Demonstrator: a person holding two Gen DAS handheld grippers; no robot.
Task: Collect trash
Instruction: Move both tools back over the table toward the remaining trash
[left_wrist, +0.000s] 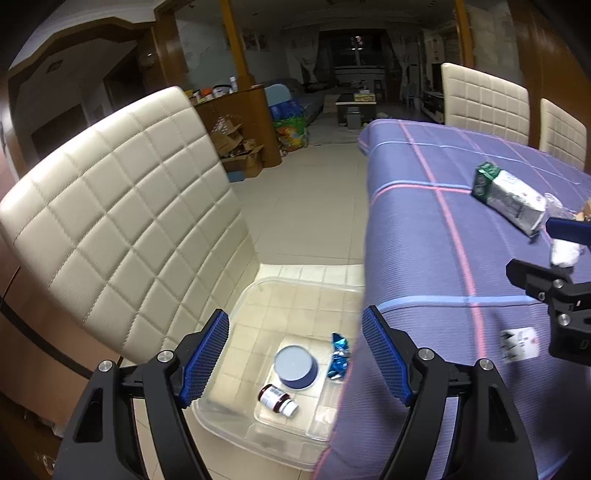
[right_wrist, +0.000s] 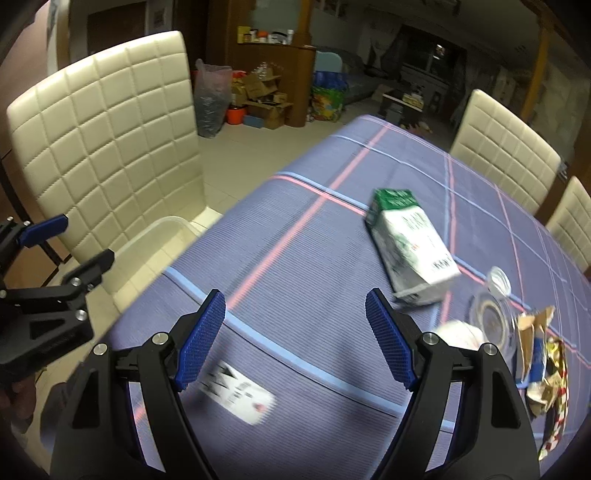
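A clear plastic bin (left_wrist: 258, 291) sits on the seat of a cream chair beside the table. It holds a small brown bottle (left_wrist: 277, 399), a round blue-grey lid (left_wrist: 295, 365) and a blue foil wrapper (left_wrist: 339, 355). My left gripper (left_wrist: 295, 362) is open and empty above the bin. My right gripper (right_wrist: 295, 339) is open and empty over the purple tablecloth (right_wrist: 295, 240). On the table lie a green and white carton (right_wrist: 410, 243), a white card (right_wrist: 240, 397), a crumpled white tissue (right_wrist: 460, 332), a clear lid (right_wrist: 493, 317) and crumpled wrappers (right_wrist: 546, 369).
The cream chair back (left_wrist: 122, 206) rises left of the bin. Two more cream chairs (right_wrist: 506, 151) stand at the table's far side. Cardboard boxes (right_wrist: 262, 96) and a bag lie on the tiled floor beyond. The table edge runs next to the bin.
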